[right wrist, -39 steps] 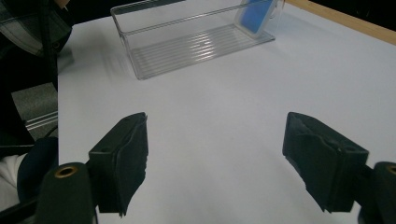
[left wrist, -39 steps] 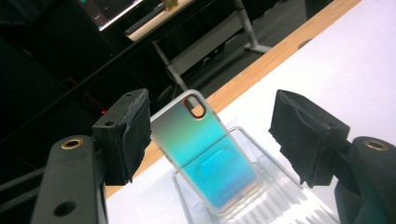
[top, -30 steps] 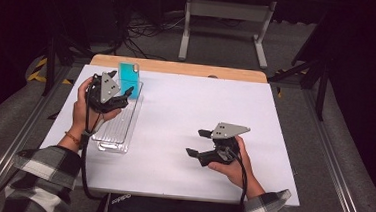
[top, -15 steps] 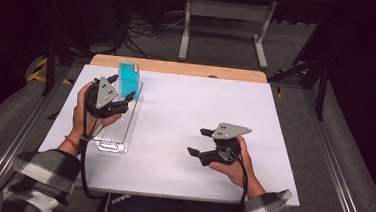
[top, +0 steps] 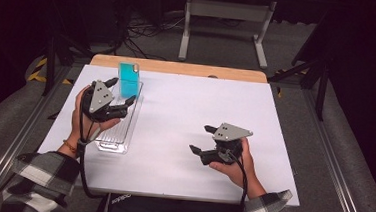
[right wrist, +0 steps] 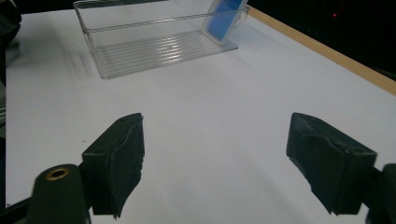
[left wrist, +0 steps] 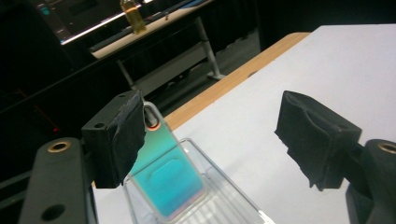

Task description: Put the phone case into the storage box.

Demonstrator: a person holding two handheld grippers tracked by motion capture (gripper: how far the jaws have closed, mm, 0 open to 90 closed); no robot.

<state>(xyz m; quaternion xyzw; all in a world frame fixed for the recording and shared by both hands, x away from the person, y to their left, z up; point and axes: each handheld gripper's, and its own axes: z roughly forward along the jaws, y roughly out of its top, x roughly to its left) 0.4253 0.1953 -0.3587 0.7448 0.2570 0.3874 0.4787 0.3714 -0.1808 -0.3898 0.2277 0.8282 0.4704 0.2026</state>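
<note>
I'm holding the left gripper [top: 118, 92], jaws just widened and empty, beside the teal card [top: 128, 80] standing in the clear tray [top: 116, 133] near the table's [top: 200, 117] far-left corner. The right gripper [top: 201, 140], jaws just parted, is idling empty. I'm advising a straight retreat, avoiding the card.

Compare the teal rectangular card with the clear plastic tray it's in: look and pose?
The teal rectangular card is opaque and coloured; the clear plastic tray is see-through with a ribbed floor. The card stands on end, leaning at the tray's far end; the tray lies flat on the white table. The card is short, rising above the rim; the tray is long and low. Both are rectangular, with rounded corners.
</note>
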